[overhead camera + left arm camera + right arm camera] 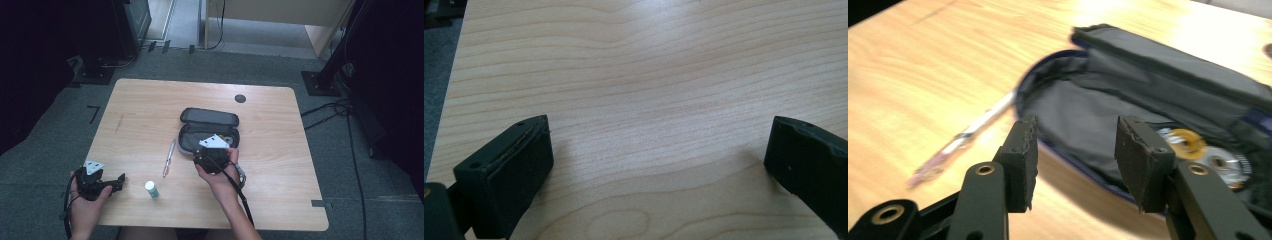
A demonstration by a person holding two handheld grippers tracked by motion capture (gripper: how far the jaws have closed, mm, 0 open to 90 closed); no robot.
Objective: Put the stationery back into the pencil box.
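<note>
Here the right gripper, half open and empty, was held over the open pencil case mid-bench, so the pen beside it was best approached squarely.

No lettering, brand, number or sign can be read anywhere on this table — not on the open black pouch, not on the pen beside it, not on the small white bottle with the green cap. Any print there may be is too small and blurred to make out.
</note>
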